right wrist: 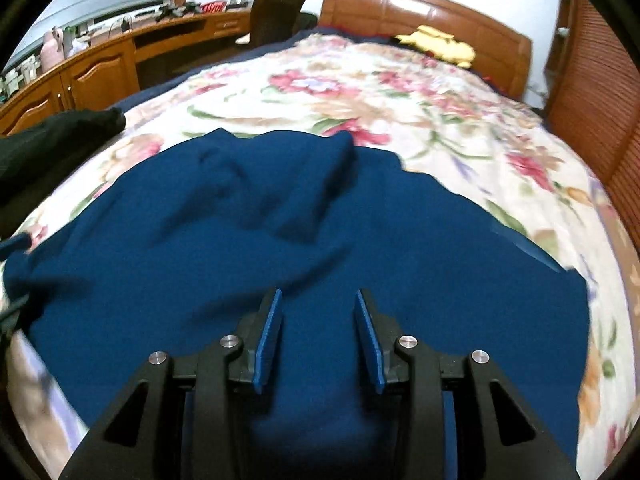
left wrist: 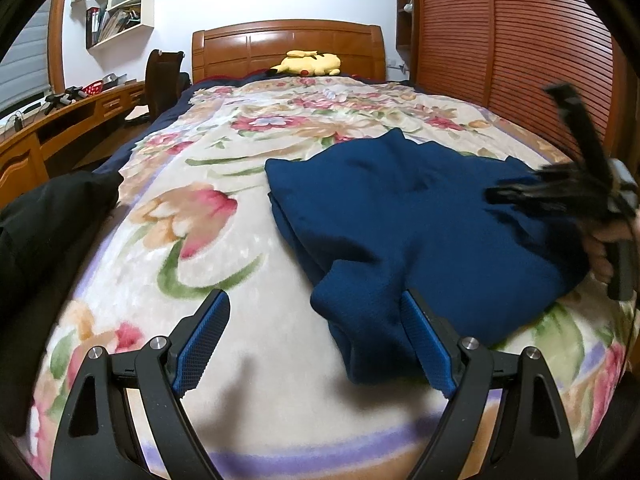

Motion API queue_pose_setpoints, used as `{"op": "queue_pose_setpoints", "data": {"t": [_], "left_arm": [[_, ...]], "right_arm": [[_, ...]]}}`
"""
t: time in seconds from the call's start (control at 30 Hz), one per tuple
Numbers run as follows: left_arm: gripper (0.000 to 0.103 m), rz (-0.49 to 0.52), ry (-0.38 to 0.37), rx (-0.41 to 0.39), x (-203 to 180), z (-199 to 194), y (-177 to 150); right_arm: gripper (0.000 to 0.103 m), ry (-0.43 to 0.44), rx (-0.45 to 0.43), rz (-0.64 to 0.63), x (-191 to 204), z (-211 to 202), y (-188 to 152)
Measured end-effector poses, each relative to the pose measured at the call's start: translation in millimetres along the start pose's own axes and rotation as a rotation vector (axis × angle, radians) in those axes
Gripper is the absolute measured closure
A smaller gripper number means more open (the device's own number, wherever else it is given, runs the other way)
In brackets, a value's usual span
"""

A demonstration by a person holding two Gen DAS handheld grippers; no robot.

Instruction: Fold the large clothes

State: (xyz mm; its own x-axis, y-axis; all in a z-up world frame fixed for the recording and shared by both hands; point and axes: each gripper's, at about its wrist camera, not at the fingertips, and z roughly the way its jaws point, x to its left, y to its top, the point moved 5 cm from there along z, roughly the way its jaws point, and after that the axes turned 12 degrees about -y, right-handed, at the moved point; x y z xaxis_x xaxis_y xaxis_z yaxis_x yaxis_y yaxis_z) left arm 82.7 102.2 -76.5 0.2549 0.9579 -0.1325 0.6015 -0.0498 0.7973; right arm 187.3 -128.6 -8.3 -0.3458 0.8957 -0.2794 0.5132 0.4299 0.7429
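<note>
Blue garment (left wrist: pixel 420 216) sprawls on the floral blanket (left wrist: pixel 224 248), its length running across the bed; right gripper (right wrist: pixel 318 336) hovers directly over it, jaws part-open and empty, while left gripper (left wrist: pixel 316 344) gapes wide at the garment's near-left corner.

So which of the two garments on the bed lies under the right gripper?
The navy blue garment, mid-bed; the black one lies apart at the bed's left edge.

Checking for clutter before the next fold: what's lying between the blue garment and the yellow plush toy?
Only bare floral blanket lies between blue garment and yellow plush toy, clearest in the left wrist view.
</note>
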Motion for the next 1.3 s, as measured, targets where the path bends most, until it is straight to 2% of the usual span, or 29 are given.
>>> {"op": "queue_pose_setpoints", "data": {"t": [0.2, 0.43, 0.47, 0.53, 0.63, 0.8, 0.9, 1.13, 1.3], "left_arm": [[0.016, -0.005, 0.015, -0.006, -1, -1, -3], [0.016, -0.017, 0.016, -0.003, 1, 1, -6], [0.016, -0.019, 0.017, -0.002, 1, 2, -6], [0.016, -0.022, 0.020, -0.001, 2, 3, -7], [0.016, -0.023, 0.029, -0.001, 1, 5, -9], [0.016, -0.014, 0.047, -0.008, 0, 6, -10], [0.016, -0.006, 0.059, -0.014, -2, 5, -11], [0.016, 0.020, 0.102, -0.021, -6, 3, -12], [0.016, -0.012, 0.104, -0.010, -6, -1, -13]], "right_arm": [[0.064, -0.065, -0.018, 0.034, -19, -24, -36], [0.063, -0.130, -0.053, 0.084, -40, -54, -63], [0.062, -0.140, -0.059, 0.090, -41, -55, -66], [0.052, -0.157, -0.067, 0.114, -47, -56, -75], [0.045, -0.160, -0.054, 0.145, -51, -53, -84], [0.044, -0.175, -0.092, 0.179, -54, -62, -96], [0.044, -0.204, -0.107, 0.144, -51, -66, -106], [0.044, -0.177, -0.107, 0.158, -53, -65, -116], [0.043, -0.163, -0.101, 0.161, -55, -60, -119]]}}
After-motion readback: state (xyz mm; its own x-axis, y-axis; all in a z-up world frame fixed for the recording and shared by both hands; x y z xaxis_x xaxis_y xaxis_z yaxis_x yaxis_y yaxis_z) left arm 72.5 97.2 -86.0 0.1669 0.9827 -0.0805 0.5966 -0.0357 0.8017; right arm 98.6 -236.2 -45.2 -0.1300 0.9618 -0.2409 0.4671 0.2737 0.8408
